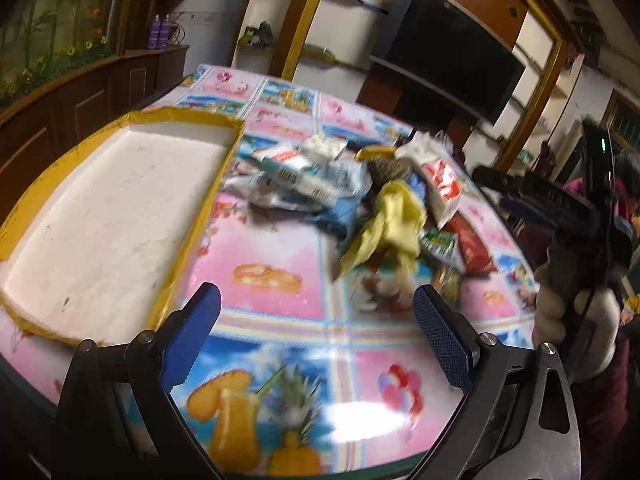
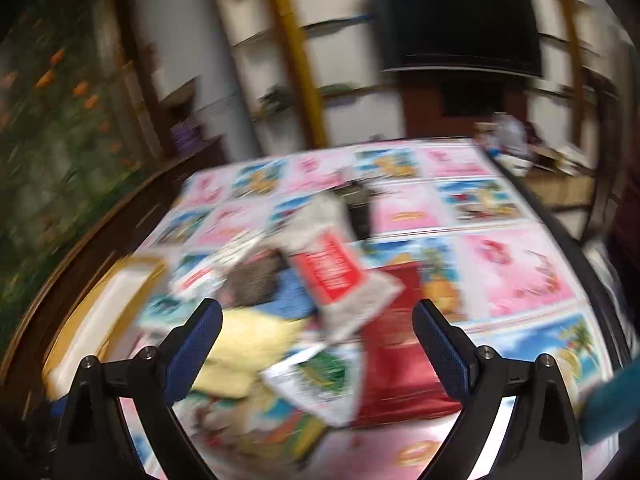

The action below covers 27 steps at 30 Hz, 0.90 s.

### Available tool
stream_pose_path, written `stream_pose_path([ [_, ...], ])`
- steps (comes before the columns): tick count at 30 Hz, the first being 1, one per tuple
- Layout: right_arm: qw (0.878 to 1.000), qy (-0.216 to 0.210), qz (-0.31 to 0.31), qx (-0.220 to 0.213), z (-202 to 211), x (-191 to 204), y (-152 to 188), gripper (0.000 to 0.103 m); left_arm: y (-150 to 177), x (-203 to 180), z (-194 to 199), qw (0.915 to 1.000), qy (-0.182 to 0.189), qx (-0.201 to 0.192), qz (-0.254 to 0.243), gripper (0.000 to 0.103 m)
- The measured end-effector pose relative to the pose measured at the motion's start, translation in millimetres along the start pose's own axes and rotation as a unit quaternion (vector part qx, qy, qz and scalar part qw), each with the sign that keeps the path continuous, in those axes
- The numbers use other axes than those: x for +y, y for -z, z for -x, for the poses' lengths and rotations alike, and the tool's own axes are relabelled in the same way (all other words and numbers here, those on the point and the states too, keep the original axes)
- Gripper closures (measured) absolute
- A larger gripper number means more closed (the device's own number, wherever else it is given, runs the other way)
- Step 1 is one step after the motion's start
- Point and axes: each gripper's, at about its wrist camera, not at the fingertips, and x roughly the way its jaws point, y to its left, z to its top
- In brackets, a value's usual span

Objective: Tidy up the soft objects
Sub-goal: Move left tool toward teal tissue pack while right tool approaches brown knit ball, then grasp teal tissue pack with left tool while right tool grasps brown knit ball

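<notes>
Though wide apart, both grippers (image 1: 316,324) (image 2: 317,334) empty.

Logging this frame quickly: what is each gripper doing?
Left gripper: open, holding nothing.
Right gripper: open, holding nothing.

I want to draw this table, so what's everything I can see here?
tray: one, white with yellow rim, left on the table, nothing in it
packets: several, white, blue and red, piled mid-table right of the tray
yellow cloth: one, crumpled on the pile's near side
red pouch: one, dark red, right edge of the pile
tablecloth: one, pink and blue picture squares, covers the table
TV: one, black, on the far wall
purple bottles: two, on the cabinet at left
left claw: open, holding nothing, above the tablecloth
right claw: open, holding nothing, over the pile
</notes>
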Motion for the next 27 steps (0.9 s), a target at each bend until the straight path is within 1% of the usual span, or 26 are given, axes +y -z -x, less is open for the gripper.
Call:
stream_pose_path([
  [1, 0.999, -0.016, 0.019, 0.024, -11, 14, -2, 0.012, 2, 0, -1, 0.9999, -0.007, 0.007, -0.006, 0.006],
  [2, 0.998, -0.022, 0.035, 0.042, -24, 26, -2, 0.028, 4, 1, 2, 0.9999, -0.007, 0.010, -0.012, 0.006],
  [3, 0.997, -0.024, 0.047, 0.060, -36, 33, -2, 0.040, 5, 3, 7, 0.9998, -0.004, 0.008, -0.016, 0.006],
  [4, 0.995, -0.030, 0.054, 0.084, -52, 40, -3, 0.064, 5, 4, 11, 0.9998, -0.003, 0.004, -0.021, 0.006],
  [5, 0.992, -0.035, 0.048, 0.108, -68, 44, -3, 0.075, 5, 6, 16, 0.9996, -0.009, 0.000, -0.027, 0.006],
  [6, 0.992, -0.036, 0.038, 0.119, -79, 44, -2, 0.076, 6, 8, 22, 0.9994, -0.014, -0.005, -0.030, 0.006],
  [7, 0.992, -0.034, 0.031, 0.120, -86, 45, 0, 0.076, 5, 11, 27, 0.9993, -0.020, -0.013, -0.030, 0.006],
  [9, 0.992, -0.036, 0.039, 0.116, -85, 55, 5, 0.076, 5, 19, 34, 0.9991, -0.022, -0.024, -0.027, 0.006],
  [11, 0.985, -0.069, 0.068, 0.146, -77, 69, 16, 0.076, 4, 26, 35, 0.9993, -0.019, -0.023, -0.023, 0.006],
  [12, 0.978, -0.086, 0.085, 0.171, -75, 77, 23, 0.076, 3, 28, 34, 0.9994, -0.018, -0.023, -0.021, 0.006],
  [14, 0.953, -0.141, 0.112, 0.245, -71, 89, 49, 0.076, 4, 27, 32, 0.9995, -0.012, -0.021, -0.021, 0.006],
  [15, 0.944, -0.155, 0.123, 0.262, -66, 90, 59, 0.076, 5, 25, 31, 0.9995, -0.006, -0.020, -0.023, 0.006],
  [16, 0.942, -0.159, 0.134, 0.263, -57, 89, 67, 0.076, 6, 23, 29, 0.9995, 0.000, -0.017, -0.028, 0.006],
  [18, 0.951, -0.162, 0.123, 0.233, -35, 76, 65, 0.075, 7, 17, 24, 0.9993, 0.006, -0.008, -0.037, 0.006],
  [20, 0.964, -0.161, 0.078, 0.198, -21, 52, 51, 0.075, 8, 13, 18, 0.9991, 0.011, 0.002, -0.041, 0.006],
  [21, 0.971, -0.151, 0.055, 0.178, -16, 38, 43, 0.074, 8, 12, 15, 0.9991, 0.013, 0.007, -0.040, 0.006],
  [22, 0.976, -0.139, 0.039, 0.162, -16, 30, 36, 0.071, 8, 11, 12, 0.9991, 0.015, 0.011, -0.039, 0.006],
  [23, 0.981, -0.124, 0.023, 0.150, -17, 21, 29, 0.071, 8, 11, 10, 0.9991, 0.018, 0.015, -0.036, 0.006],
  [25, 0.984, -0.112, 0.008, 0.141, -25, 14, 18, 0.069, 9, 11, 8, 0.9991, 0.019, 0.019, -0.032, 0.006],
  [27, 0.986, -0.101, 0.013, 0.133, -37, 22, 7, 0.069, 10, 11, 10, 0.9992, 0.020, 0.016, -0.031, 0.006],
])
